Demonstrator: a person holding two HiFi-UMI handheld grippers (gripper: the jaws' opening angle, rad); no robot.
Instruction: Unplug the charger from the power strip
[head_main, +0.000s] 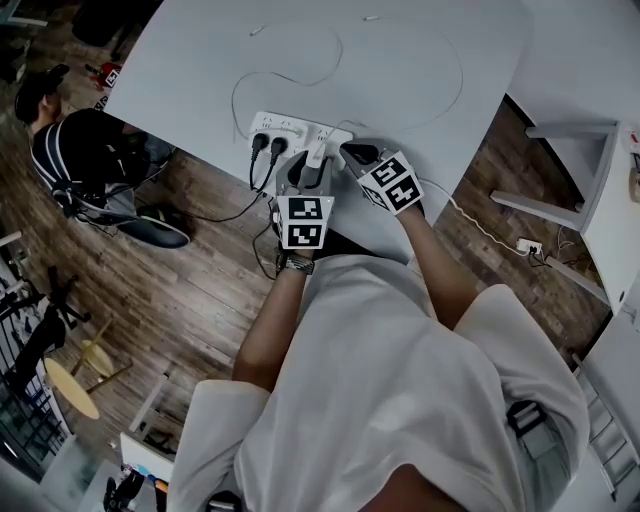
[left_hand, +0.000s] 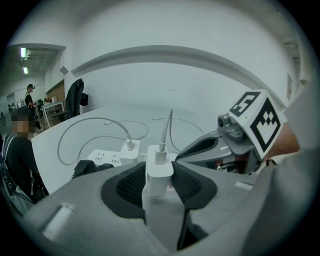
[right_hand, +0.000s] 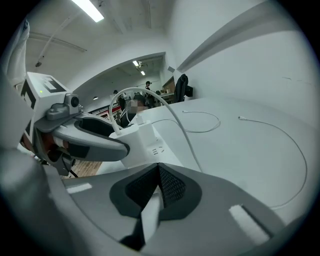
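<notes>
Head camera looked steeply down over the table (head_main: 180, 60), left tool (left_hand: 159, 175) camera and right tool (right_hand: 159, 175) camera rode low and close, faced across it, all three shared the power strip (head_main: 295, 128).

White charger (left_hand: 159, 172) upright, plugged into power strip (head_main: 292, 127)

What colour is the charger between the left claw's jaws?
The charger is white, clearest in the left gripper view.

Charger (left_hand: 159, 170) btwn left tongs (head_main: 314, 170), on power strip (head_main: 288, 127); right tongs (head_main: 356, 153) prob. just right
</notes>
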